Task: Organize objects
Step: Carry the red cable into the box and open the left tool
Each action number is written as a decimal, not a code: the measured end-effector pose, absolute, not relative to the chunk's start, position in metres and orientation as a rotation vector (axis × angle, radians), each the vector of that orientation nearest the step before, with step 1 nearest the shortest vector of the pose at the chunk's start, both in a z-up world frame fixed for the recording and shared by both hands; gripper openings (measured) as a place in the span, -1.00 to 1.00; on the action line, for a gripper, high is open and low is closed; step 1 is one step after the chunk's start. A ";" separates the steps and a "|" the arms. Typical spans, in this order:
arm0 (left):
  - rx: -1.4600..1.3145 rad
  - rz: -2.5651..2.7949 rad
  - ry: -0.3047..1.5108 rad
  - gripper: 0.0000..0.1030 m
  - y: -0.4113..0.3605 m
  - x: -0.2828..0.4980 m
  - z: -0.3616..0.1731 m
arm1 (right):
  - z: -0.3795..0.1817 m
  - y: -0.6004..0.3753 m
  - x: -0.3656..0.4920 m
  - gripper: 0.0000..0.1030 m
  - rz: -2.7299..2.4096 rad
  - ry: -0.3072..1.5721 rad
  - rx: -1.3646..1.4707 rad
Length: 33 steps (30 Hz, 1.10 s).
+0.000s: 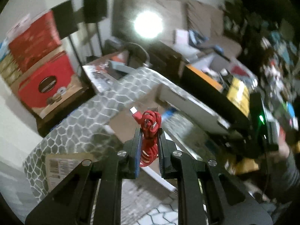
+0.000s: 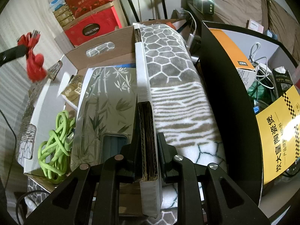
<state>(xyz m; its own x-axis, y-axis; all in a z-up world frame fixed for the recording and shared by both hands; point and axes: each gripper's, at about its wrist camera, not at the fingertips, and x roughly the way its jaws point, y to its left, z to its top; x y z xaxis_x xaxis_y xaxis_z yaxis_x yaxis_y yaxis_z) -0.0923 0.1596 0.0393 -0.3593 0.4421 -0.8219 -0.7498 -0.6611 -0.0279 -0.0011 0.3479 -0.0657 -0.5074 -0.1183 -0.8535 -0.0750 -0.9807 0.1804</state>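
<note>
My left gripper [image 1: 149, 131] is shut on a coiled red USB cable [image 1: 150, 127] and holds it in the air; the cable's white plug sticks out at the top. The red cable [image 2: 34, 63] also shows at the far left of the right wrist view, hanging from the left gripper above the cardboard box. My right gripper [image 2: 146, 136] is shut on the right wall [image 2: 148, 131] of the open cardboard box. Inside the box lie a bamboo-print board [image 2: 106, 105], a green braided cable [image 2: 56, 142] and a small brown packet [image 2: 74, 90].
A grey and white patterned blanket [image 2: 168, 71] lies to the right of the box. A black bin [image 2: 234, 93] full of cables and boxes stands further right. Red gift boxes [image 2: 90, 9] are stacked at the back left. A bed [image 2: 243, 3] is behind.
</note>
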 end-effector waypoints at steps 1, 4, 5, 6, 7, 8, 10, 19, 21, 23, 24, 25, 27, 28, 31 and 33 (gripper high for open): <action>-1.102 2.046 0.493 -0.72 0.167 -0.086 0.036 | -0.066 0.348 -0.001 -0.63 -2.689 -0.304 1.546; -1.105 2.005 0.564 -0.72 0.183 -0.073 0.028 | -0.066 0.348 -0.001 -0.63 -2.688 -0.307 1.545; -1.112 1.987 0.592 -0.72 0.189 -0.070 0.023 | -0.066 0.348 -0.001 -0.63 -2.688 -0.308 1.545; -1.121 1.978 0.620 -0.72 0.193 -0.064 0.018 | -0.066 0.348 -0.001 -0.63 -2.689 -0.307 1.545; -1.136 1.970 0.663 -0.72 0.197 -0.060 0.011 | -0.066 0.348 -0.001 -0.63 -2.689 -0.307 1.544; -1.154 1.964 0.700 -0.73 0.201 -0.058 0.003 | -0.066 0.348 -0.001 -0.63 -2.689 -0.306 1.545; -1.195 1.944 0.758 -0.73 0.207 -0.059 -0.014 | -0.066 0.348 -0.001 -0.62 -2.689 -0.308 1.544; -1.289 1.946 0.727 -0.60 0.218 -0.082 -0.042 | -0.066 0.350 0.000 -0.62 -2.687 -0.320 1.540; -1.298 1.949 0.707 -0.53 0.217 -0.084 -0.044 | -0.066 0.350 0.000 -0.62 -2.688 -0.318 1.540; -1.302 1.955 0.705 -0.42 0.218 -0.085 -0.046 | -0.066 0.350 0.000 -0.62 -2.688 -0.318 1.540; -1.306 1.963 0.700 -0.40 0.218 -0.086 -0.046 | -0.066 0.350 0.000 -0.62 -2.688 -0.319 1.539; -1.309 1.964 0.687 -0.40 0.218 -0.086 -0.046 | -0.066 0.350 0.000 -0.62 -2.689 -0.321 1.538; -1.302 1.942 0.685 -0.69 0.217 -0.084 -0.045 | -0.066 0.350 0.000 -0.62 -2.688 -0.324 1.538; -1.302 1.925 0.695 -0.69 0.218 -0.083 -0.045 | -0.066 0.350 0.000 -0.62 -2.688 -0.324 1.538; -1.264 1.912 0.811 -0.74 0.220 -0.070 -0.045 | -0.065 0.351 0.000 -0.62 -2.687 -0.323 1.538; -1.249 1.892 0.839 -0.75 0.216 -0.062 -0.042 | -0.065 0.351 0.000 -0.62 -2.689 -0.325 1.537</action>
